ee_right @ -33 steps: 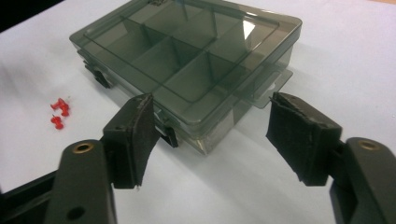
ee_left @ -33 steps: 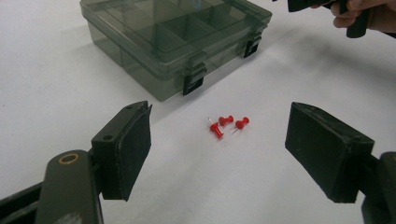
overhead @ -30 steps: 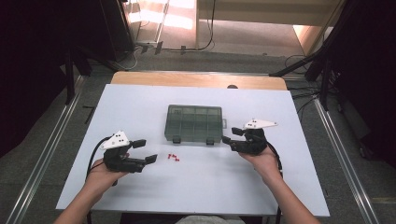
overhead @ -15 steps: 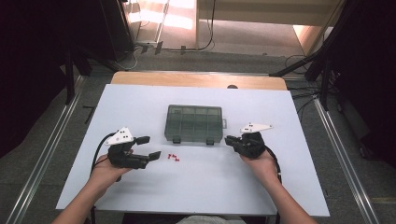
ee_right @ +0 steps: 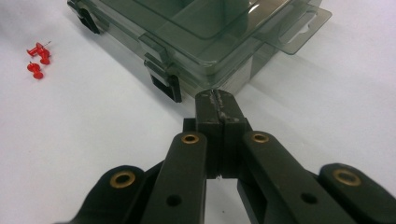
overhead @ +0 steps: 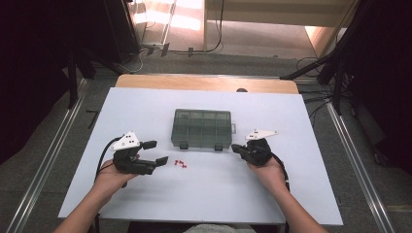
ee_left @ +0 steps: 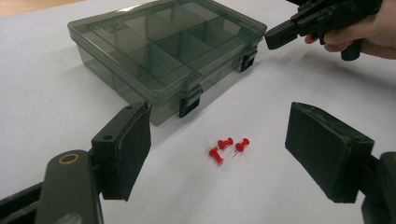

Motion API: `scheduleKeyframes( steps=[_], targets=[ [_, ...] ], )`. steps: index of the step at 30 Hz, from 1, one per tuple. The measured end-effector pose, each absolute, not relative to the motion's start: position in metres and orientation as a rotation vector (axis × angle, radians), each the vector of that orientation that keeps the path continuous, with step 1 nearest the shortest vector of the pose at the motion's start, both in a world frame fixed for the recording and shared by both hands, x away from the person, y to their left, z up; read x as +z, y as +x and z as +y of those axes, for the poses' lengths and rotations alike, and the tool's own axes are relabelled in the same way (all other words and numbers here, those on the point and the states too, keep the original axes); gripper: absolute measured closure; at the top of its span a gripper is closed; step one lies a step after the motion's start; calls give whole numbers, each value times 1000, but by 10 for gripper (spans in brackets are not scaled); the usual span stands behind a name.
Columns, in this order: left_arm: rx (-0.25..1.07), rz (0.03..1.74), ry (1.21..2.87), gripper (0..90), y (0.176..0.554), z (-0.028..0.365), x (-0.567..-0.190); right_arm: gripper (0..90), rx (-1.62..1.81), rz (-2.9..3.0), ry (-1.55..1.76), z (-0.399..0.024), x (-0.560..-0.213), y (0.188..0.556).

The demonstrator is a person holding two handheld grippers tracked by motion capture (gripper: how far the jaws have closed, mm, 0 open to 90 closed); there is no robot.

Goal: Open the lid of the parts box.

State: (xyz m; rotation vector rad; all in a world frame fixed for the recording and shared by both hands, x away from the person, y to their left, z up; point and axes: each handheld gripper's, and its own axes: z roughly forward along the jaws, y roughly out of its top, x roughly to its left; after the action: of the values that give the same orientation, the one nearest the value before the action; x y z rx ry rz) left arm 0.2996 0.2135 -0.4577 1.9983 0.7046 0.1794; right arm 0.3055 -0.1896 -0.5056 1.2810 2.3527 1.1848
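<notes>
Red pins [ee_left: 227, 146] lie near the grey box [overhead: 201, 128], seemingly latched. Left gripper [ee_left: 219, 154] gapes around them; right gripper [ee_right: 217, 100], jaws pressed together empty, points at the box.

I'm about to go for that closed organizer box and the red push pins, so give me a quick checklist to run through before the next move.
1. Box lid down, both front latches fastened: the organizer box looks closed with latches down: ok.
2. Pins loose and reachable: three red push pins lie on the table just in front of the box, apart from it: ok.
3. Left tool open, pins between its jaws but not touched: ok.
4. Right tool empty: jaws have just closed on nothing, tip near the right latch: ok.
5. Right tool touching the box: cannot tell.
6. Compartments free for pins: look empty through the tinted lid: cannot tell.
</notes>
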Motion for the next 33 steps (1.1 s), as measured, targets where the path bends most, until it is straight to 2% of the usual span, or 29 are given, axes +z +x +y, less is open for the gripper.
scheduleKeyframes(
  steps=[33],
  targets=[
    [166,700,2001,225,300,212,-459,900,1244,2352,1273,-186,-497,307]
  ],
)
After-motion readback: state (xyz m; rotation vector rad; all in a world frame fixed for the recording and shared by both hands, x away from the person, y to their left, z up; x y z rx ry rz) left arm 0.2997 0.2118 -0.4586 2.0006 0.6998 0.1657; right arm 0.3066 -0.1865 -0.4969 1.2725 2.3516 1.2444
